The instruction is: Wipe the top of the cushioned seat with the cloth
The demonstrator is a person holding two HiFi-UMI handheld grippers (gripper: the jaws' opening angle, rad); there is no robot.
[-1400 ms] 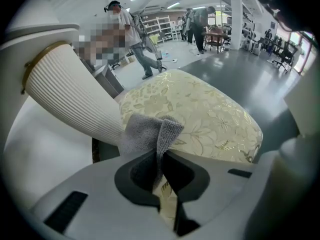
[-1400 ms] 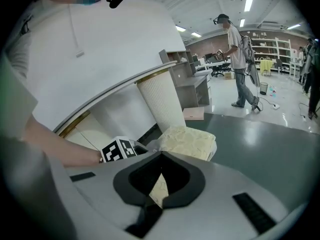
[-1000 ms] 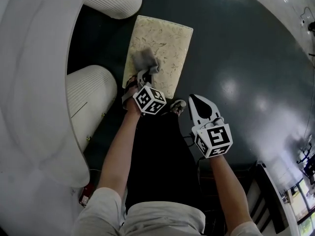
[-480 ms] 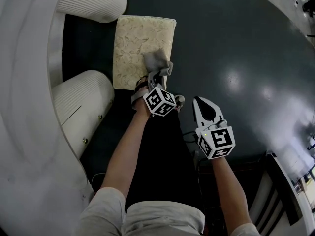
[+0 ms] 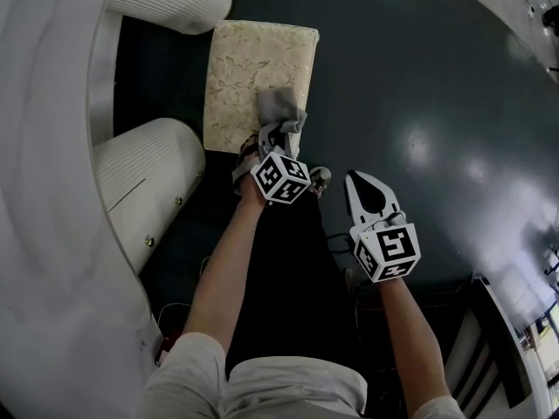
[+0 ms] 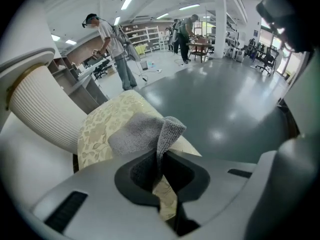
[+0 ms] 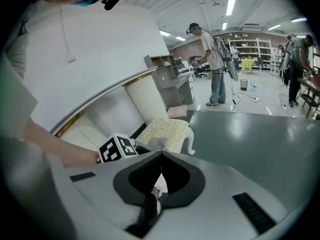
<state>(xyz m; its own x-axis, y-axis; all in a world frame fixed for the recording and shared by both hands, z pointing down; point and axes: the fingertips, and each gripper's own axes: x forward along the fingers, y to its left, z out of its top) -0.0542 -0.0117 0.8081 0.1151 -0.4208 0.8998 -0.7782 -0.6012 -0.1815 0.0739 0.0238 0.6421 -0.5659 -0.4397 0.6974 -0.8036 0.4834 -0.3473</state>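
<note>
Holding the grey cloth [image 5: 278, 107] pinched by one folded edge, the jaws of our left gripper [image 5: 279, 132] are closed down narrow on it. The rest of the cloth lies bunched on the cushioned seat [image 5: 253, 68], on the cream patterned top, close to its right edge and toward the near corner. Our right gripper [image 5: 353, 178] hangs over the dark floor [image 5: 419, 85] to the right of the seat, jaws together with nothing between them.

The main risk, as we judge it, is the cloth itself: with so little fabric in the grip and most of it crumpled, a firm drag could pull it free, or we could wipe with only a small lump. Being this near the right edge, a stroke that way would run off the cushion. A hard push might also shift the seat on the glossy floor, since nothing steadies it.

Most of the cushion's bare surface lies away from us and to the left. The white ribbed furniture [image 5: 148, 173] stands just beside the seat's left side, so room is tight there. The floor to the right and beyond is open.
</note>
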